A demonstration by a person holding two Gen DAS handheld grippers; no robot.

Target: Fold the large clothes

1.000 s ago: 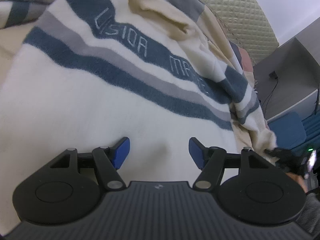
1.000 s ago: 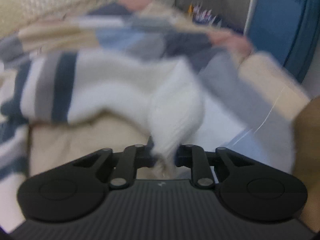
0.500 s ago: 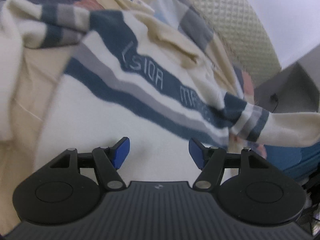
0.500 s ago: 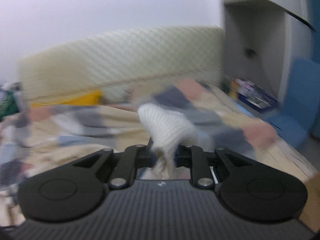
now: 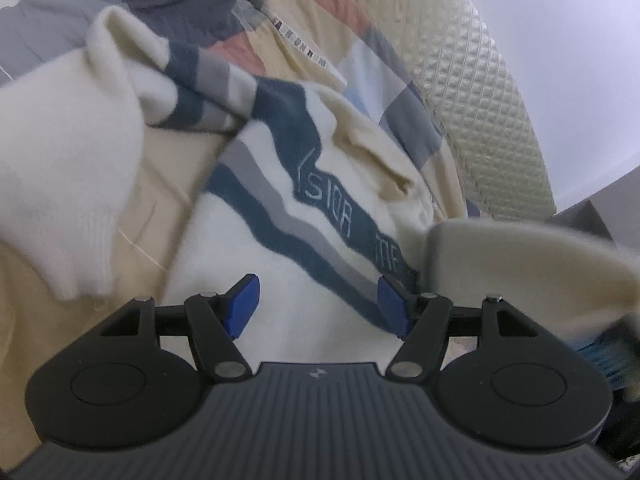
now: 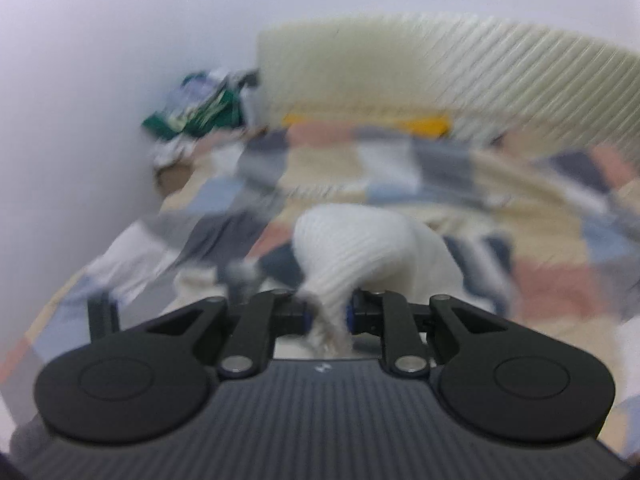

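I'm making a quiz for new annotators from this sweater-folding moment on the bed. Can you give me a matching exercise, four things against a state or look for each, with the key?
Things:
1. left gripper
2. right gripper
3. sweater
4. headboard

States or looks:
A. cream, quilted in small squares
B. jaws apart, nothing between the blue pads
C. white with dark blue and grey stripes and stitched lettering
D. clamped on a white ribbed cuff

Pairs: 1-B, 2-D, 3-C, 4-A
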